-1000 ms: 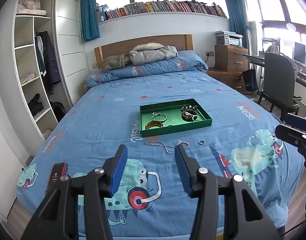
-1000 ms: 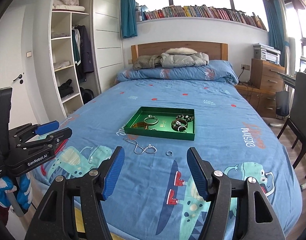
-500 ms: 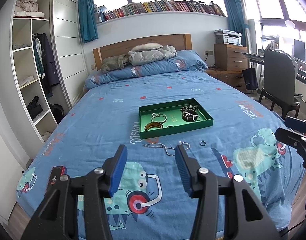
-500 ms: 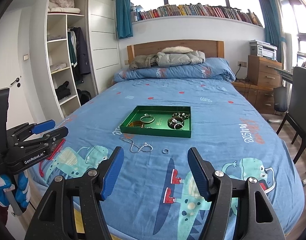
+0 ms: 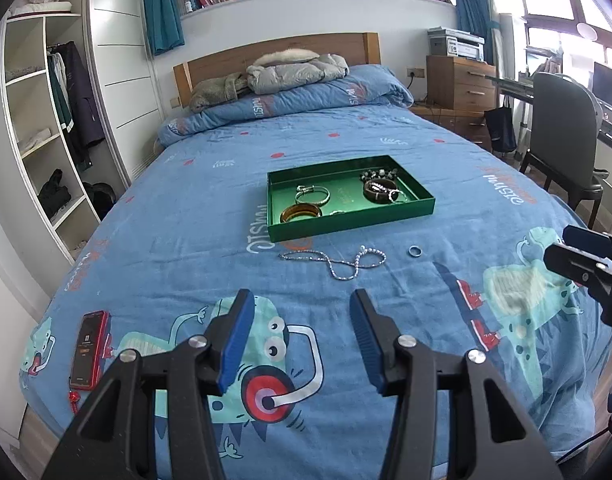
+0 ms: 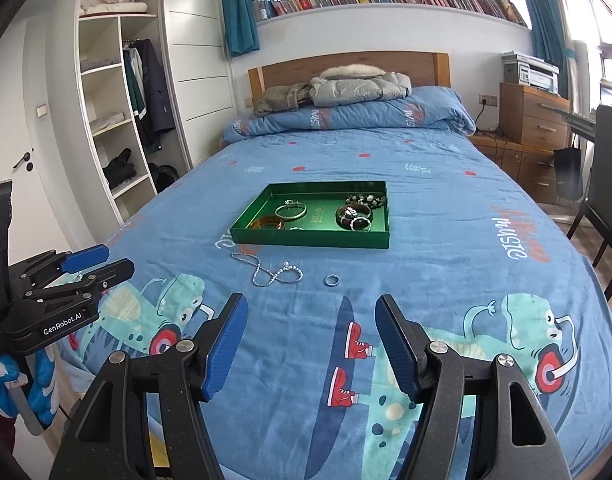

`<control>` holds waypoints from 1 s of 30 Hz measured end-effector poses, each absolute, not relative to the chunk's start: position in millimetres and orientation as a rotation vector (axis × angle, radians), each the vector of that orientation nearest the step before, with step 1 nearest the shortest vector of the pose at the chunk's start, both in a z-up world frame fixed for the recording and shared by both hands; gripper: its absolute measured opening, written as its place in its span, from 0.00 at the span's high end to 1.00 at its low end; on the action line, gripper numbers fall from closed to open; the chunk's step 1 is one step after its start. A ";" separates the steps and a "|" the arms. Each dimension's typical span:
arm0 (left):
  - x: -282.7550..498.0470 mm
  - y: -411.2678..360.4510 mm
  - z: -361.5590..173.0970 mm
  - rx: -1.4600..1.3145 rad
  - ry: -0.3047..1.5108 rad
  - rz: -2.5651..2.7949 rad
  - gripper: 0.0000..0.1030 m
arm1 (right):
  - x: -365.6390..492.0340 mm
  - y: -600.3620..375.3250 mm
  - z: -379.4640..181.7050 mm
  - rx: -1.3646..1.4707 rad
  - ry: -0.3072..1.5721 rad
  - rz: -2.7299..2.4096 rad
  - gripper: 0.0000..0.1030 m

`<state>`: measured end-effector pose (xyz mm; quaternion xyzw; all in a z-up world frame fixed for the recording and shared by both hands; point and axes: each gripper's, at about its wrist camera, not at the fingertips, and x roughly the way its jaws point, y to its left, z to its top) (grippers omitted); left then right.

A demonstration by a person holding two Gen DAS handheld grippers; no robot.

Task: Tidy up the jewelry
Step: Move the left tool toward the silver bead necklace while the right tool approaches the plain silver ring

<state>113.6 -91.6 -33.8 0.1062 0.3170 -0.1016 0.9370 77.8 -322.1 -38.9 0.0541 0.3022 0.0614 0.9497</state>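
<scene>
Left wrist view alone shows a red phone (image 5: 89, 349) lying at the near left edge of the bed (image 5: 185, 208), plus the tip of the right claw (image 5: 582, 254) entering from the right. Right wrist view instead shows the left claw (image 6: 85, 266) from the side, with a blue-gloved hand (image 6: 37, 380) below it, and a door at far left.

Both views have the green tray (image 5: 348, 226) mid-bed with bangles and beads inside. A silver chain (image 5: 334, 260) lies looped on the sheet just in front of the tray, and a small ring (image 5: 414, 251) sits to its right, apart from it.

Compared with a second ago, both cameras sit lower and closer: the tray, chain and ring appear nearer, and less ceiling shows.

Each claw tilts downward toward the bed, above the dinosaur print short of the chain. Both claws stand apart, with nothing between the blue pads (image 6: 225, 344).
</scene>
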 end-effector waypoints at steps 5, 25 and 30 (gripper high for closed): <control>136.5 -93.7 -58.1 0.209 0.709 -0.212 0.54 | 100.7 -323.7 -59.8 0.115 0.661 0.129 0.36; 249.4 -125.4 -163.6 0.078 0.960 -0.390 0.54 | 217.8 -324.2 -152.5 0.001 0.845 0.189 0.45; 275.0 -143.0 -170.9 0.110 0.952 -0.397 0.53 | 243.7 -323.1 -164.8 -0.012 0.858 0.216 0.49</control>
